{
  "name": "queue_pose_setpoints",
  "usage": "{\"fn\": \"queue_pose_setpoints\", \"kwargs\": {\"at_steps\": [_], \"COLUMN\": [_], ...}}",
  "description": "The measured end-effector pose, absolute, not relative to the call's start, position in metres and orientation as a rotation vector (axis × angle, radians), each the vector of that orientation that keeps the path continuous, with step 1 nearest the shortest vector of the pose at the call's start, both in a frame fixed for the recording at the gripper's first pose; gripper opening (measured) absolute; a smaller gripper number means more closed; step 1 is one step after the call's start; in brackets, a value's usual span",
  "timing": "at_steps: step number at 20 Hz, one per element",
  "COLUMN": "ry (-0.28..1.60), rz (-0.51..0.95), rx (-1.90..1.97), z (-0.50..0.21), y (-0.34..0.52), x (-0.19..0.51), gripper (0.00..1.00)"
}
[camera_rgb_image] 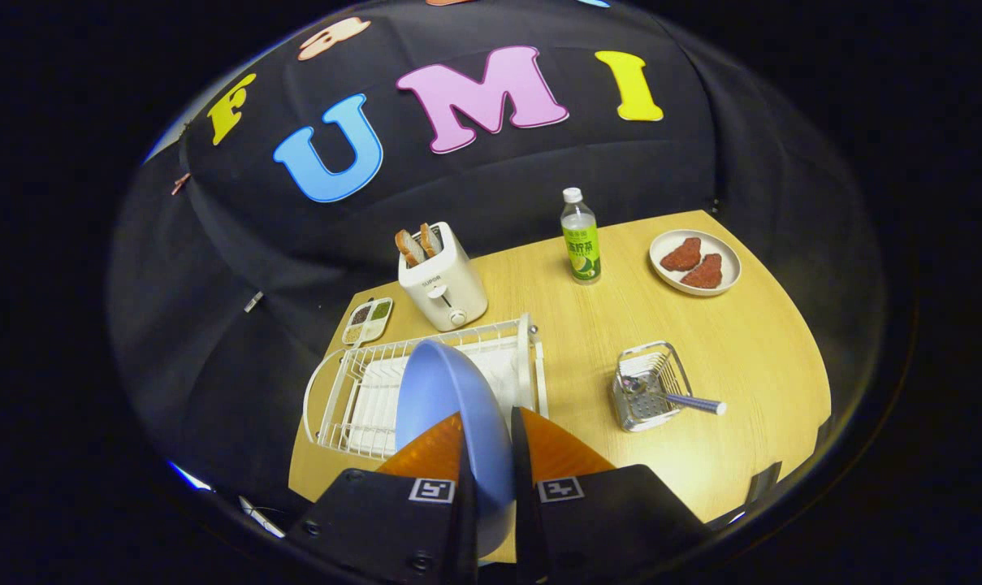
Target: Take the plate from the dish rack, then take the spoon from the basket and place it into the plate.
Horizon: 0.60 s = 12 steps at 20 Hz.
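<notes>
A blue plate (446, 390) stands on edge between my fingers, and my gripper (491, 422) is shut on its rim. The plate is held up over the white wire dish rack (340, 390), which lies just beyond the fingers. A small metal basket (649, 386) sits on the wooden table (742, 349) to the right of the rack. In that basket lies a spoon (685, 400), its handle sticking out over the basket's right rim. The plate hides the middle of the rack.
Behind the rack stands a white toaster (443, 284) with bread slices in it, and a small seasoning tray (367, 321) lies to its left. A drink bottle (580, 240) stands further back. A plate with two brown pieces (695, 262) sits at the far right corner.
</notes>
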<state>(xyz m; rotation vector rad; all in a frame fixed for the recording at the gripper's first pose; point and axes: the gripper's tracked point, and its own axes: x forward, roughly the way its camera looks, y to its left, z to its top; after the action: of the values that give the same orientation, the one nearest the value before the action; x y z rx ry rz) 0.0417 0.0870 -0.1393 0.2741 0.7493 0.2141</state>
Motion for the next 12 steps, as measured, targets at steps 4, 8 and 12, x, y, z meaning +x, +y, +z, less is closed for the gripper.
{"fn": "queue_pose_setpoints", "kwargs": {"at_steps": [4, 8, 12], "ry": [0.806, 0.881, 0.94], "rz": [0.192, 0.215, 0.267], "rx": [0.339, 0.366, 0.369], "z": [-0.158, -0.188, -0.226], "y": [0.027, -0.018, -0.047], "x": [0.006, -0.016, -0.014], "gripper": [0.22, 0.22, 0.22]}}
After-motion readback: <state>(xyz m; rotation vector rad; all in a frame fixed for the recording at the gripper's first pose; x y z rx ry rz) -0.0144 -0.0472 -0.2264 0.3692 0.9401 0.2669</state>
